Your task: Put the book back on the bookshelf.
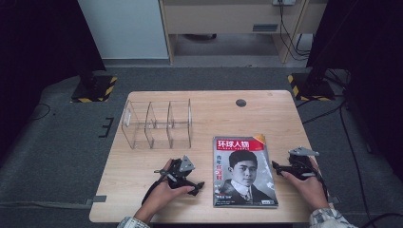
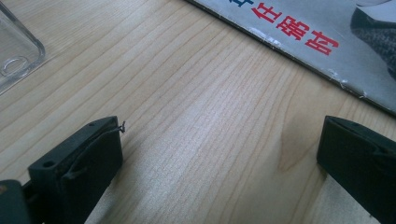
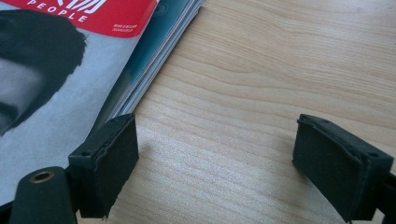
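Magazine (image 1: 244, 173) flat on desk (image 1: 142, 166), cover up, near front edge, right of centre, squared to desk edge. Nothing on top of it.

Left claw (image 1: 197, 184) resting on desk just beside magazine's left edge, pointed toward it, jaws wide apart, nothing between them. Left gripper view: bare wood between jaws, magazine (image 2: 327, 42) edge and red lettering ahead, not touching. Corner of clear plastic organizer (image 2: 16, 56) at far left of that view.

Right claw (image 1: 278, 166) on desk just off magazine's right edge, aimed at it, jaws likewise spread, empty. Right gripper view: one jaw overlapping page stack (image 3: 159, 51) in picture; contact not clear. Page edges slightly fanned there.

Handling, judged: thin, glossy, floppy; light. Cover likely slick against rubber pads. Lying flush on wood, so no gap for a jaw to slip under. Spine side stiffer than open side; which long edge is the spine not certain, fanned pages suggest open side on right. Best hold probably a pinch across an edge after sliding it past desk front or lifting a corner with the other claw. Single-point grip likely to let it droop or shed loose pages.

Farther back: organizer (image 1: 159, 124), three compartments, empty, upright, well apart from magazine. Round cable hole (image 1: 241, 102) near desk's far edge.
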Tool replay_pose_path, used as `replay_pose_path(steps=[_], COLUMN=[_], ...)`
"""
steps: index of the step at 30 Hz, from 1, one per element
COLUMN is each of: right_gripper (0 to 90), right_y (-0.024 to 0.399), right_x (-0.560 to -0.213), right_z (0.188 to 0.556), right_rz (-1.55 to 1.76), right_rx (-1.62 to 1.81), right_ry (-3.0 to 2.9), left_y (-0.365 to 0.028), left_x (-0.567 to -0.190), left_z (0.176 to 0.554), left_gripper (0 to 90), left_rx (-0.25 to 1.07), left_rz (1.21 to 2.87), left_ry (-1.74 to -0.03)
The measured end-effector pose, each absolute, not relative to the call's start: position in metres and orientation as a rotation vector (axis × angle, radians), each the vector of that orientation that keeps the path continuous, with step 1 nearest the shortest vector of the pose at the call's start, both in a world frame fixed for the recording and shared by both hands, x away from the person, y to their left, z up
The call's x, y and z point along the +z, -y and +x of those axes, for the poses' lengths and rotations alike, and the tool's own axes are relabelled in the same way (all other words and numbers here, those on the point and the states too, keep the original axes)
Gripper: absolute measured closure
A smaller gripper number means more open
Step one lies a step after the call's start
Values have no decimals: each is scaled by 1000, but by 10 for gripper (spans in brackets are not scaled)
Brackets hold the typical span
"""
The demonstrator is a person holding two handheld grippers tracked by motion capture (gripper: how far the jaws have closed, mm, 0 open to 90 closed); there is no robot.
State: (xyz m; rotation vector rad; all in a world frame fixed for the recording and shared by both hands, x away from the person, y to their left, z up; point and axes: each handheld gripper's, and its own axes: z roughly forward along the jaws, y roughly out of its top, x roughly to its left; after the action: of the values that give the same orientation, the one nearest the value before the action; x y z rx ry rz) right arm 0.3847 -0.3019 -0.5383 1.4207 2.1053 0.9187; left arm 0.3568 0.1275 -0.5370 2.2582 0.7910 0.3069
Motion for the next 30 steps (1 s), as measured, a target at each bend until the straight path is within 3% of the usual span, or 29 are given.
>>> replay_pose_path(steps=[13, 30], right_gripper=[32, 102], right_y=[300, 293], right_x=[-539, -529], right_z=[386, 381], right_rz=[1401, 1370], right_rx=[908, 997], right_ry=[-2157, -2128], left_y=[-127, -106], left_x=[-537, -528], left_z=[357, 345], left_gripper=[0, 70], left_rx=[305, 283], left_rz=[2262, 2220], left_ry=[-780, -744])
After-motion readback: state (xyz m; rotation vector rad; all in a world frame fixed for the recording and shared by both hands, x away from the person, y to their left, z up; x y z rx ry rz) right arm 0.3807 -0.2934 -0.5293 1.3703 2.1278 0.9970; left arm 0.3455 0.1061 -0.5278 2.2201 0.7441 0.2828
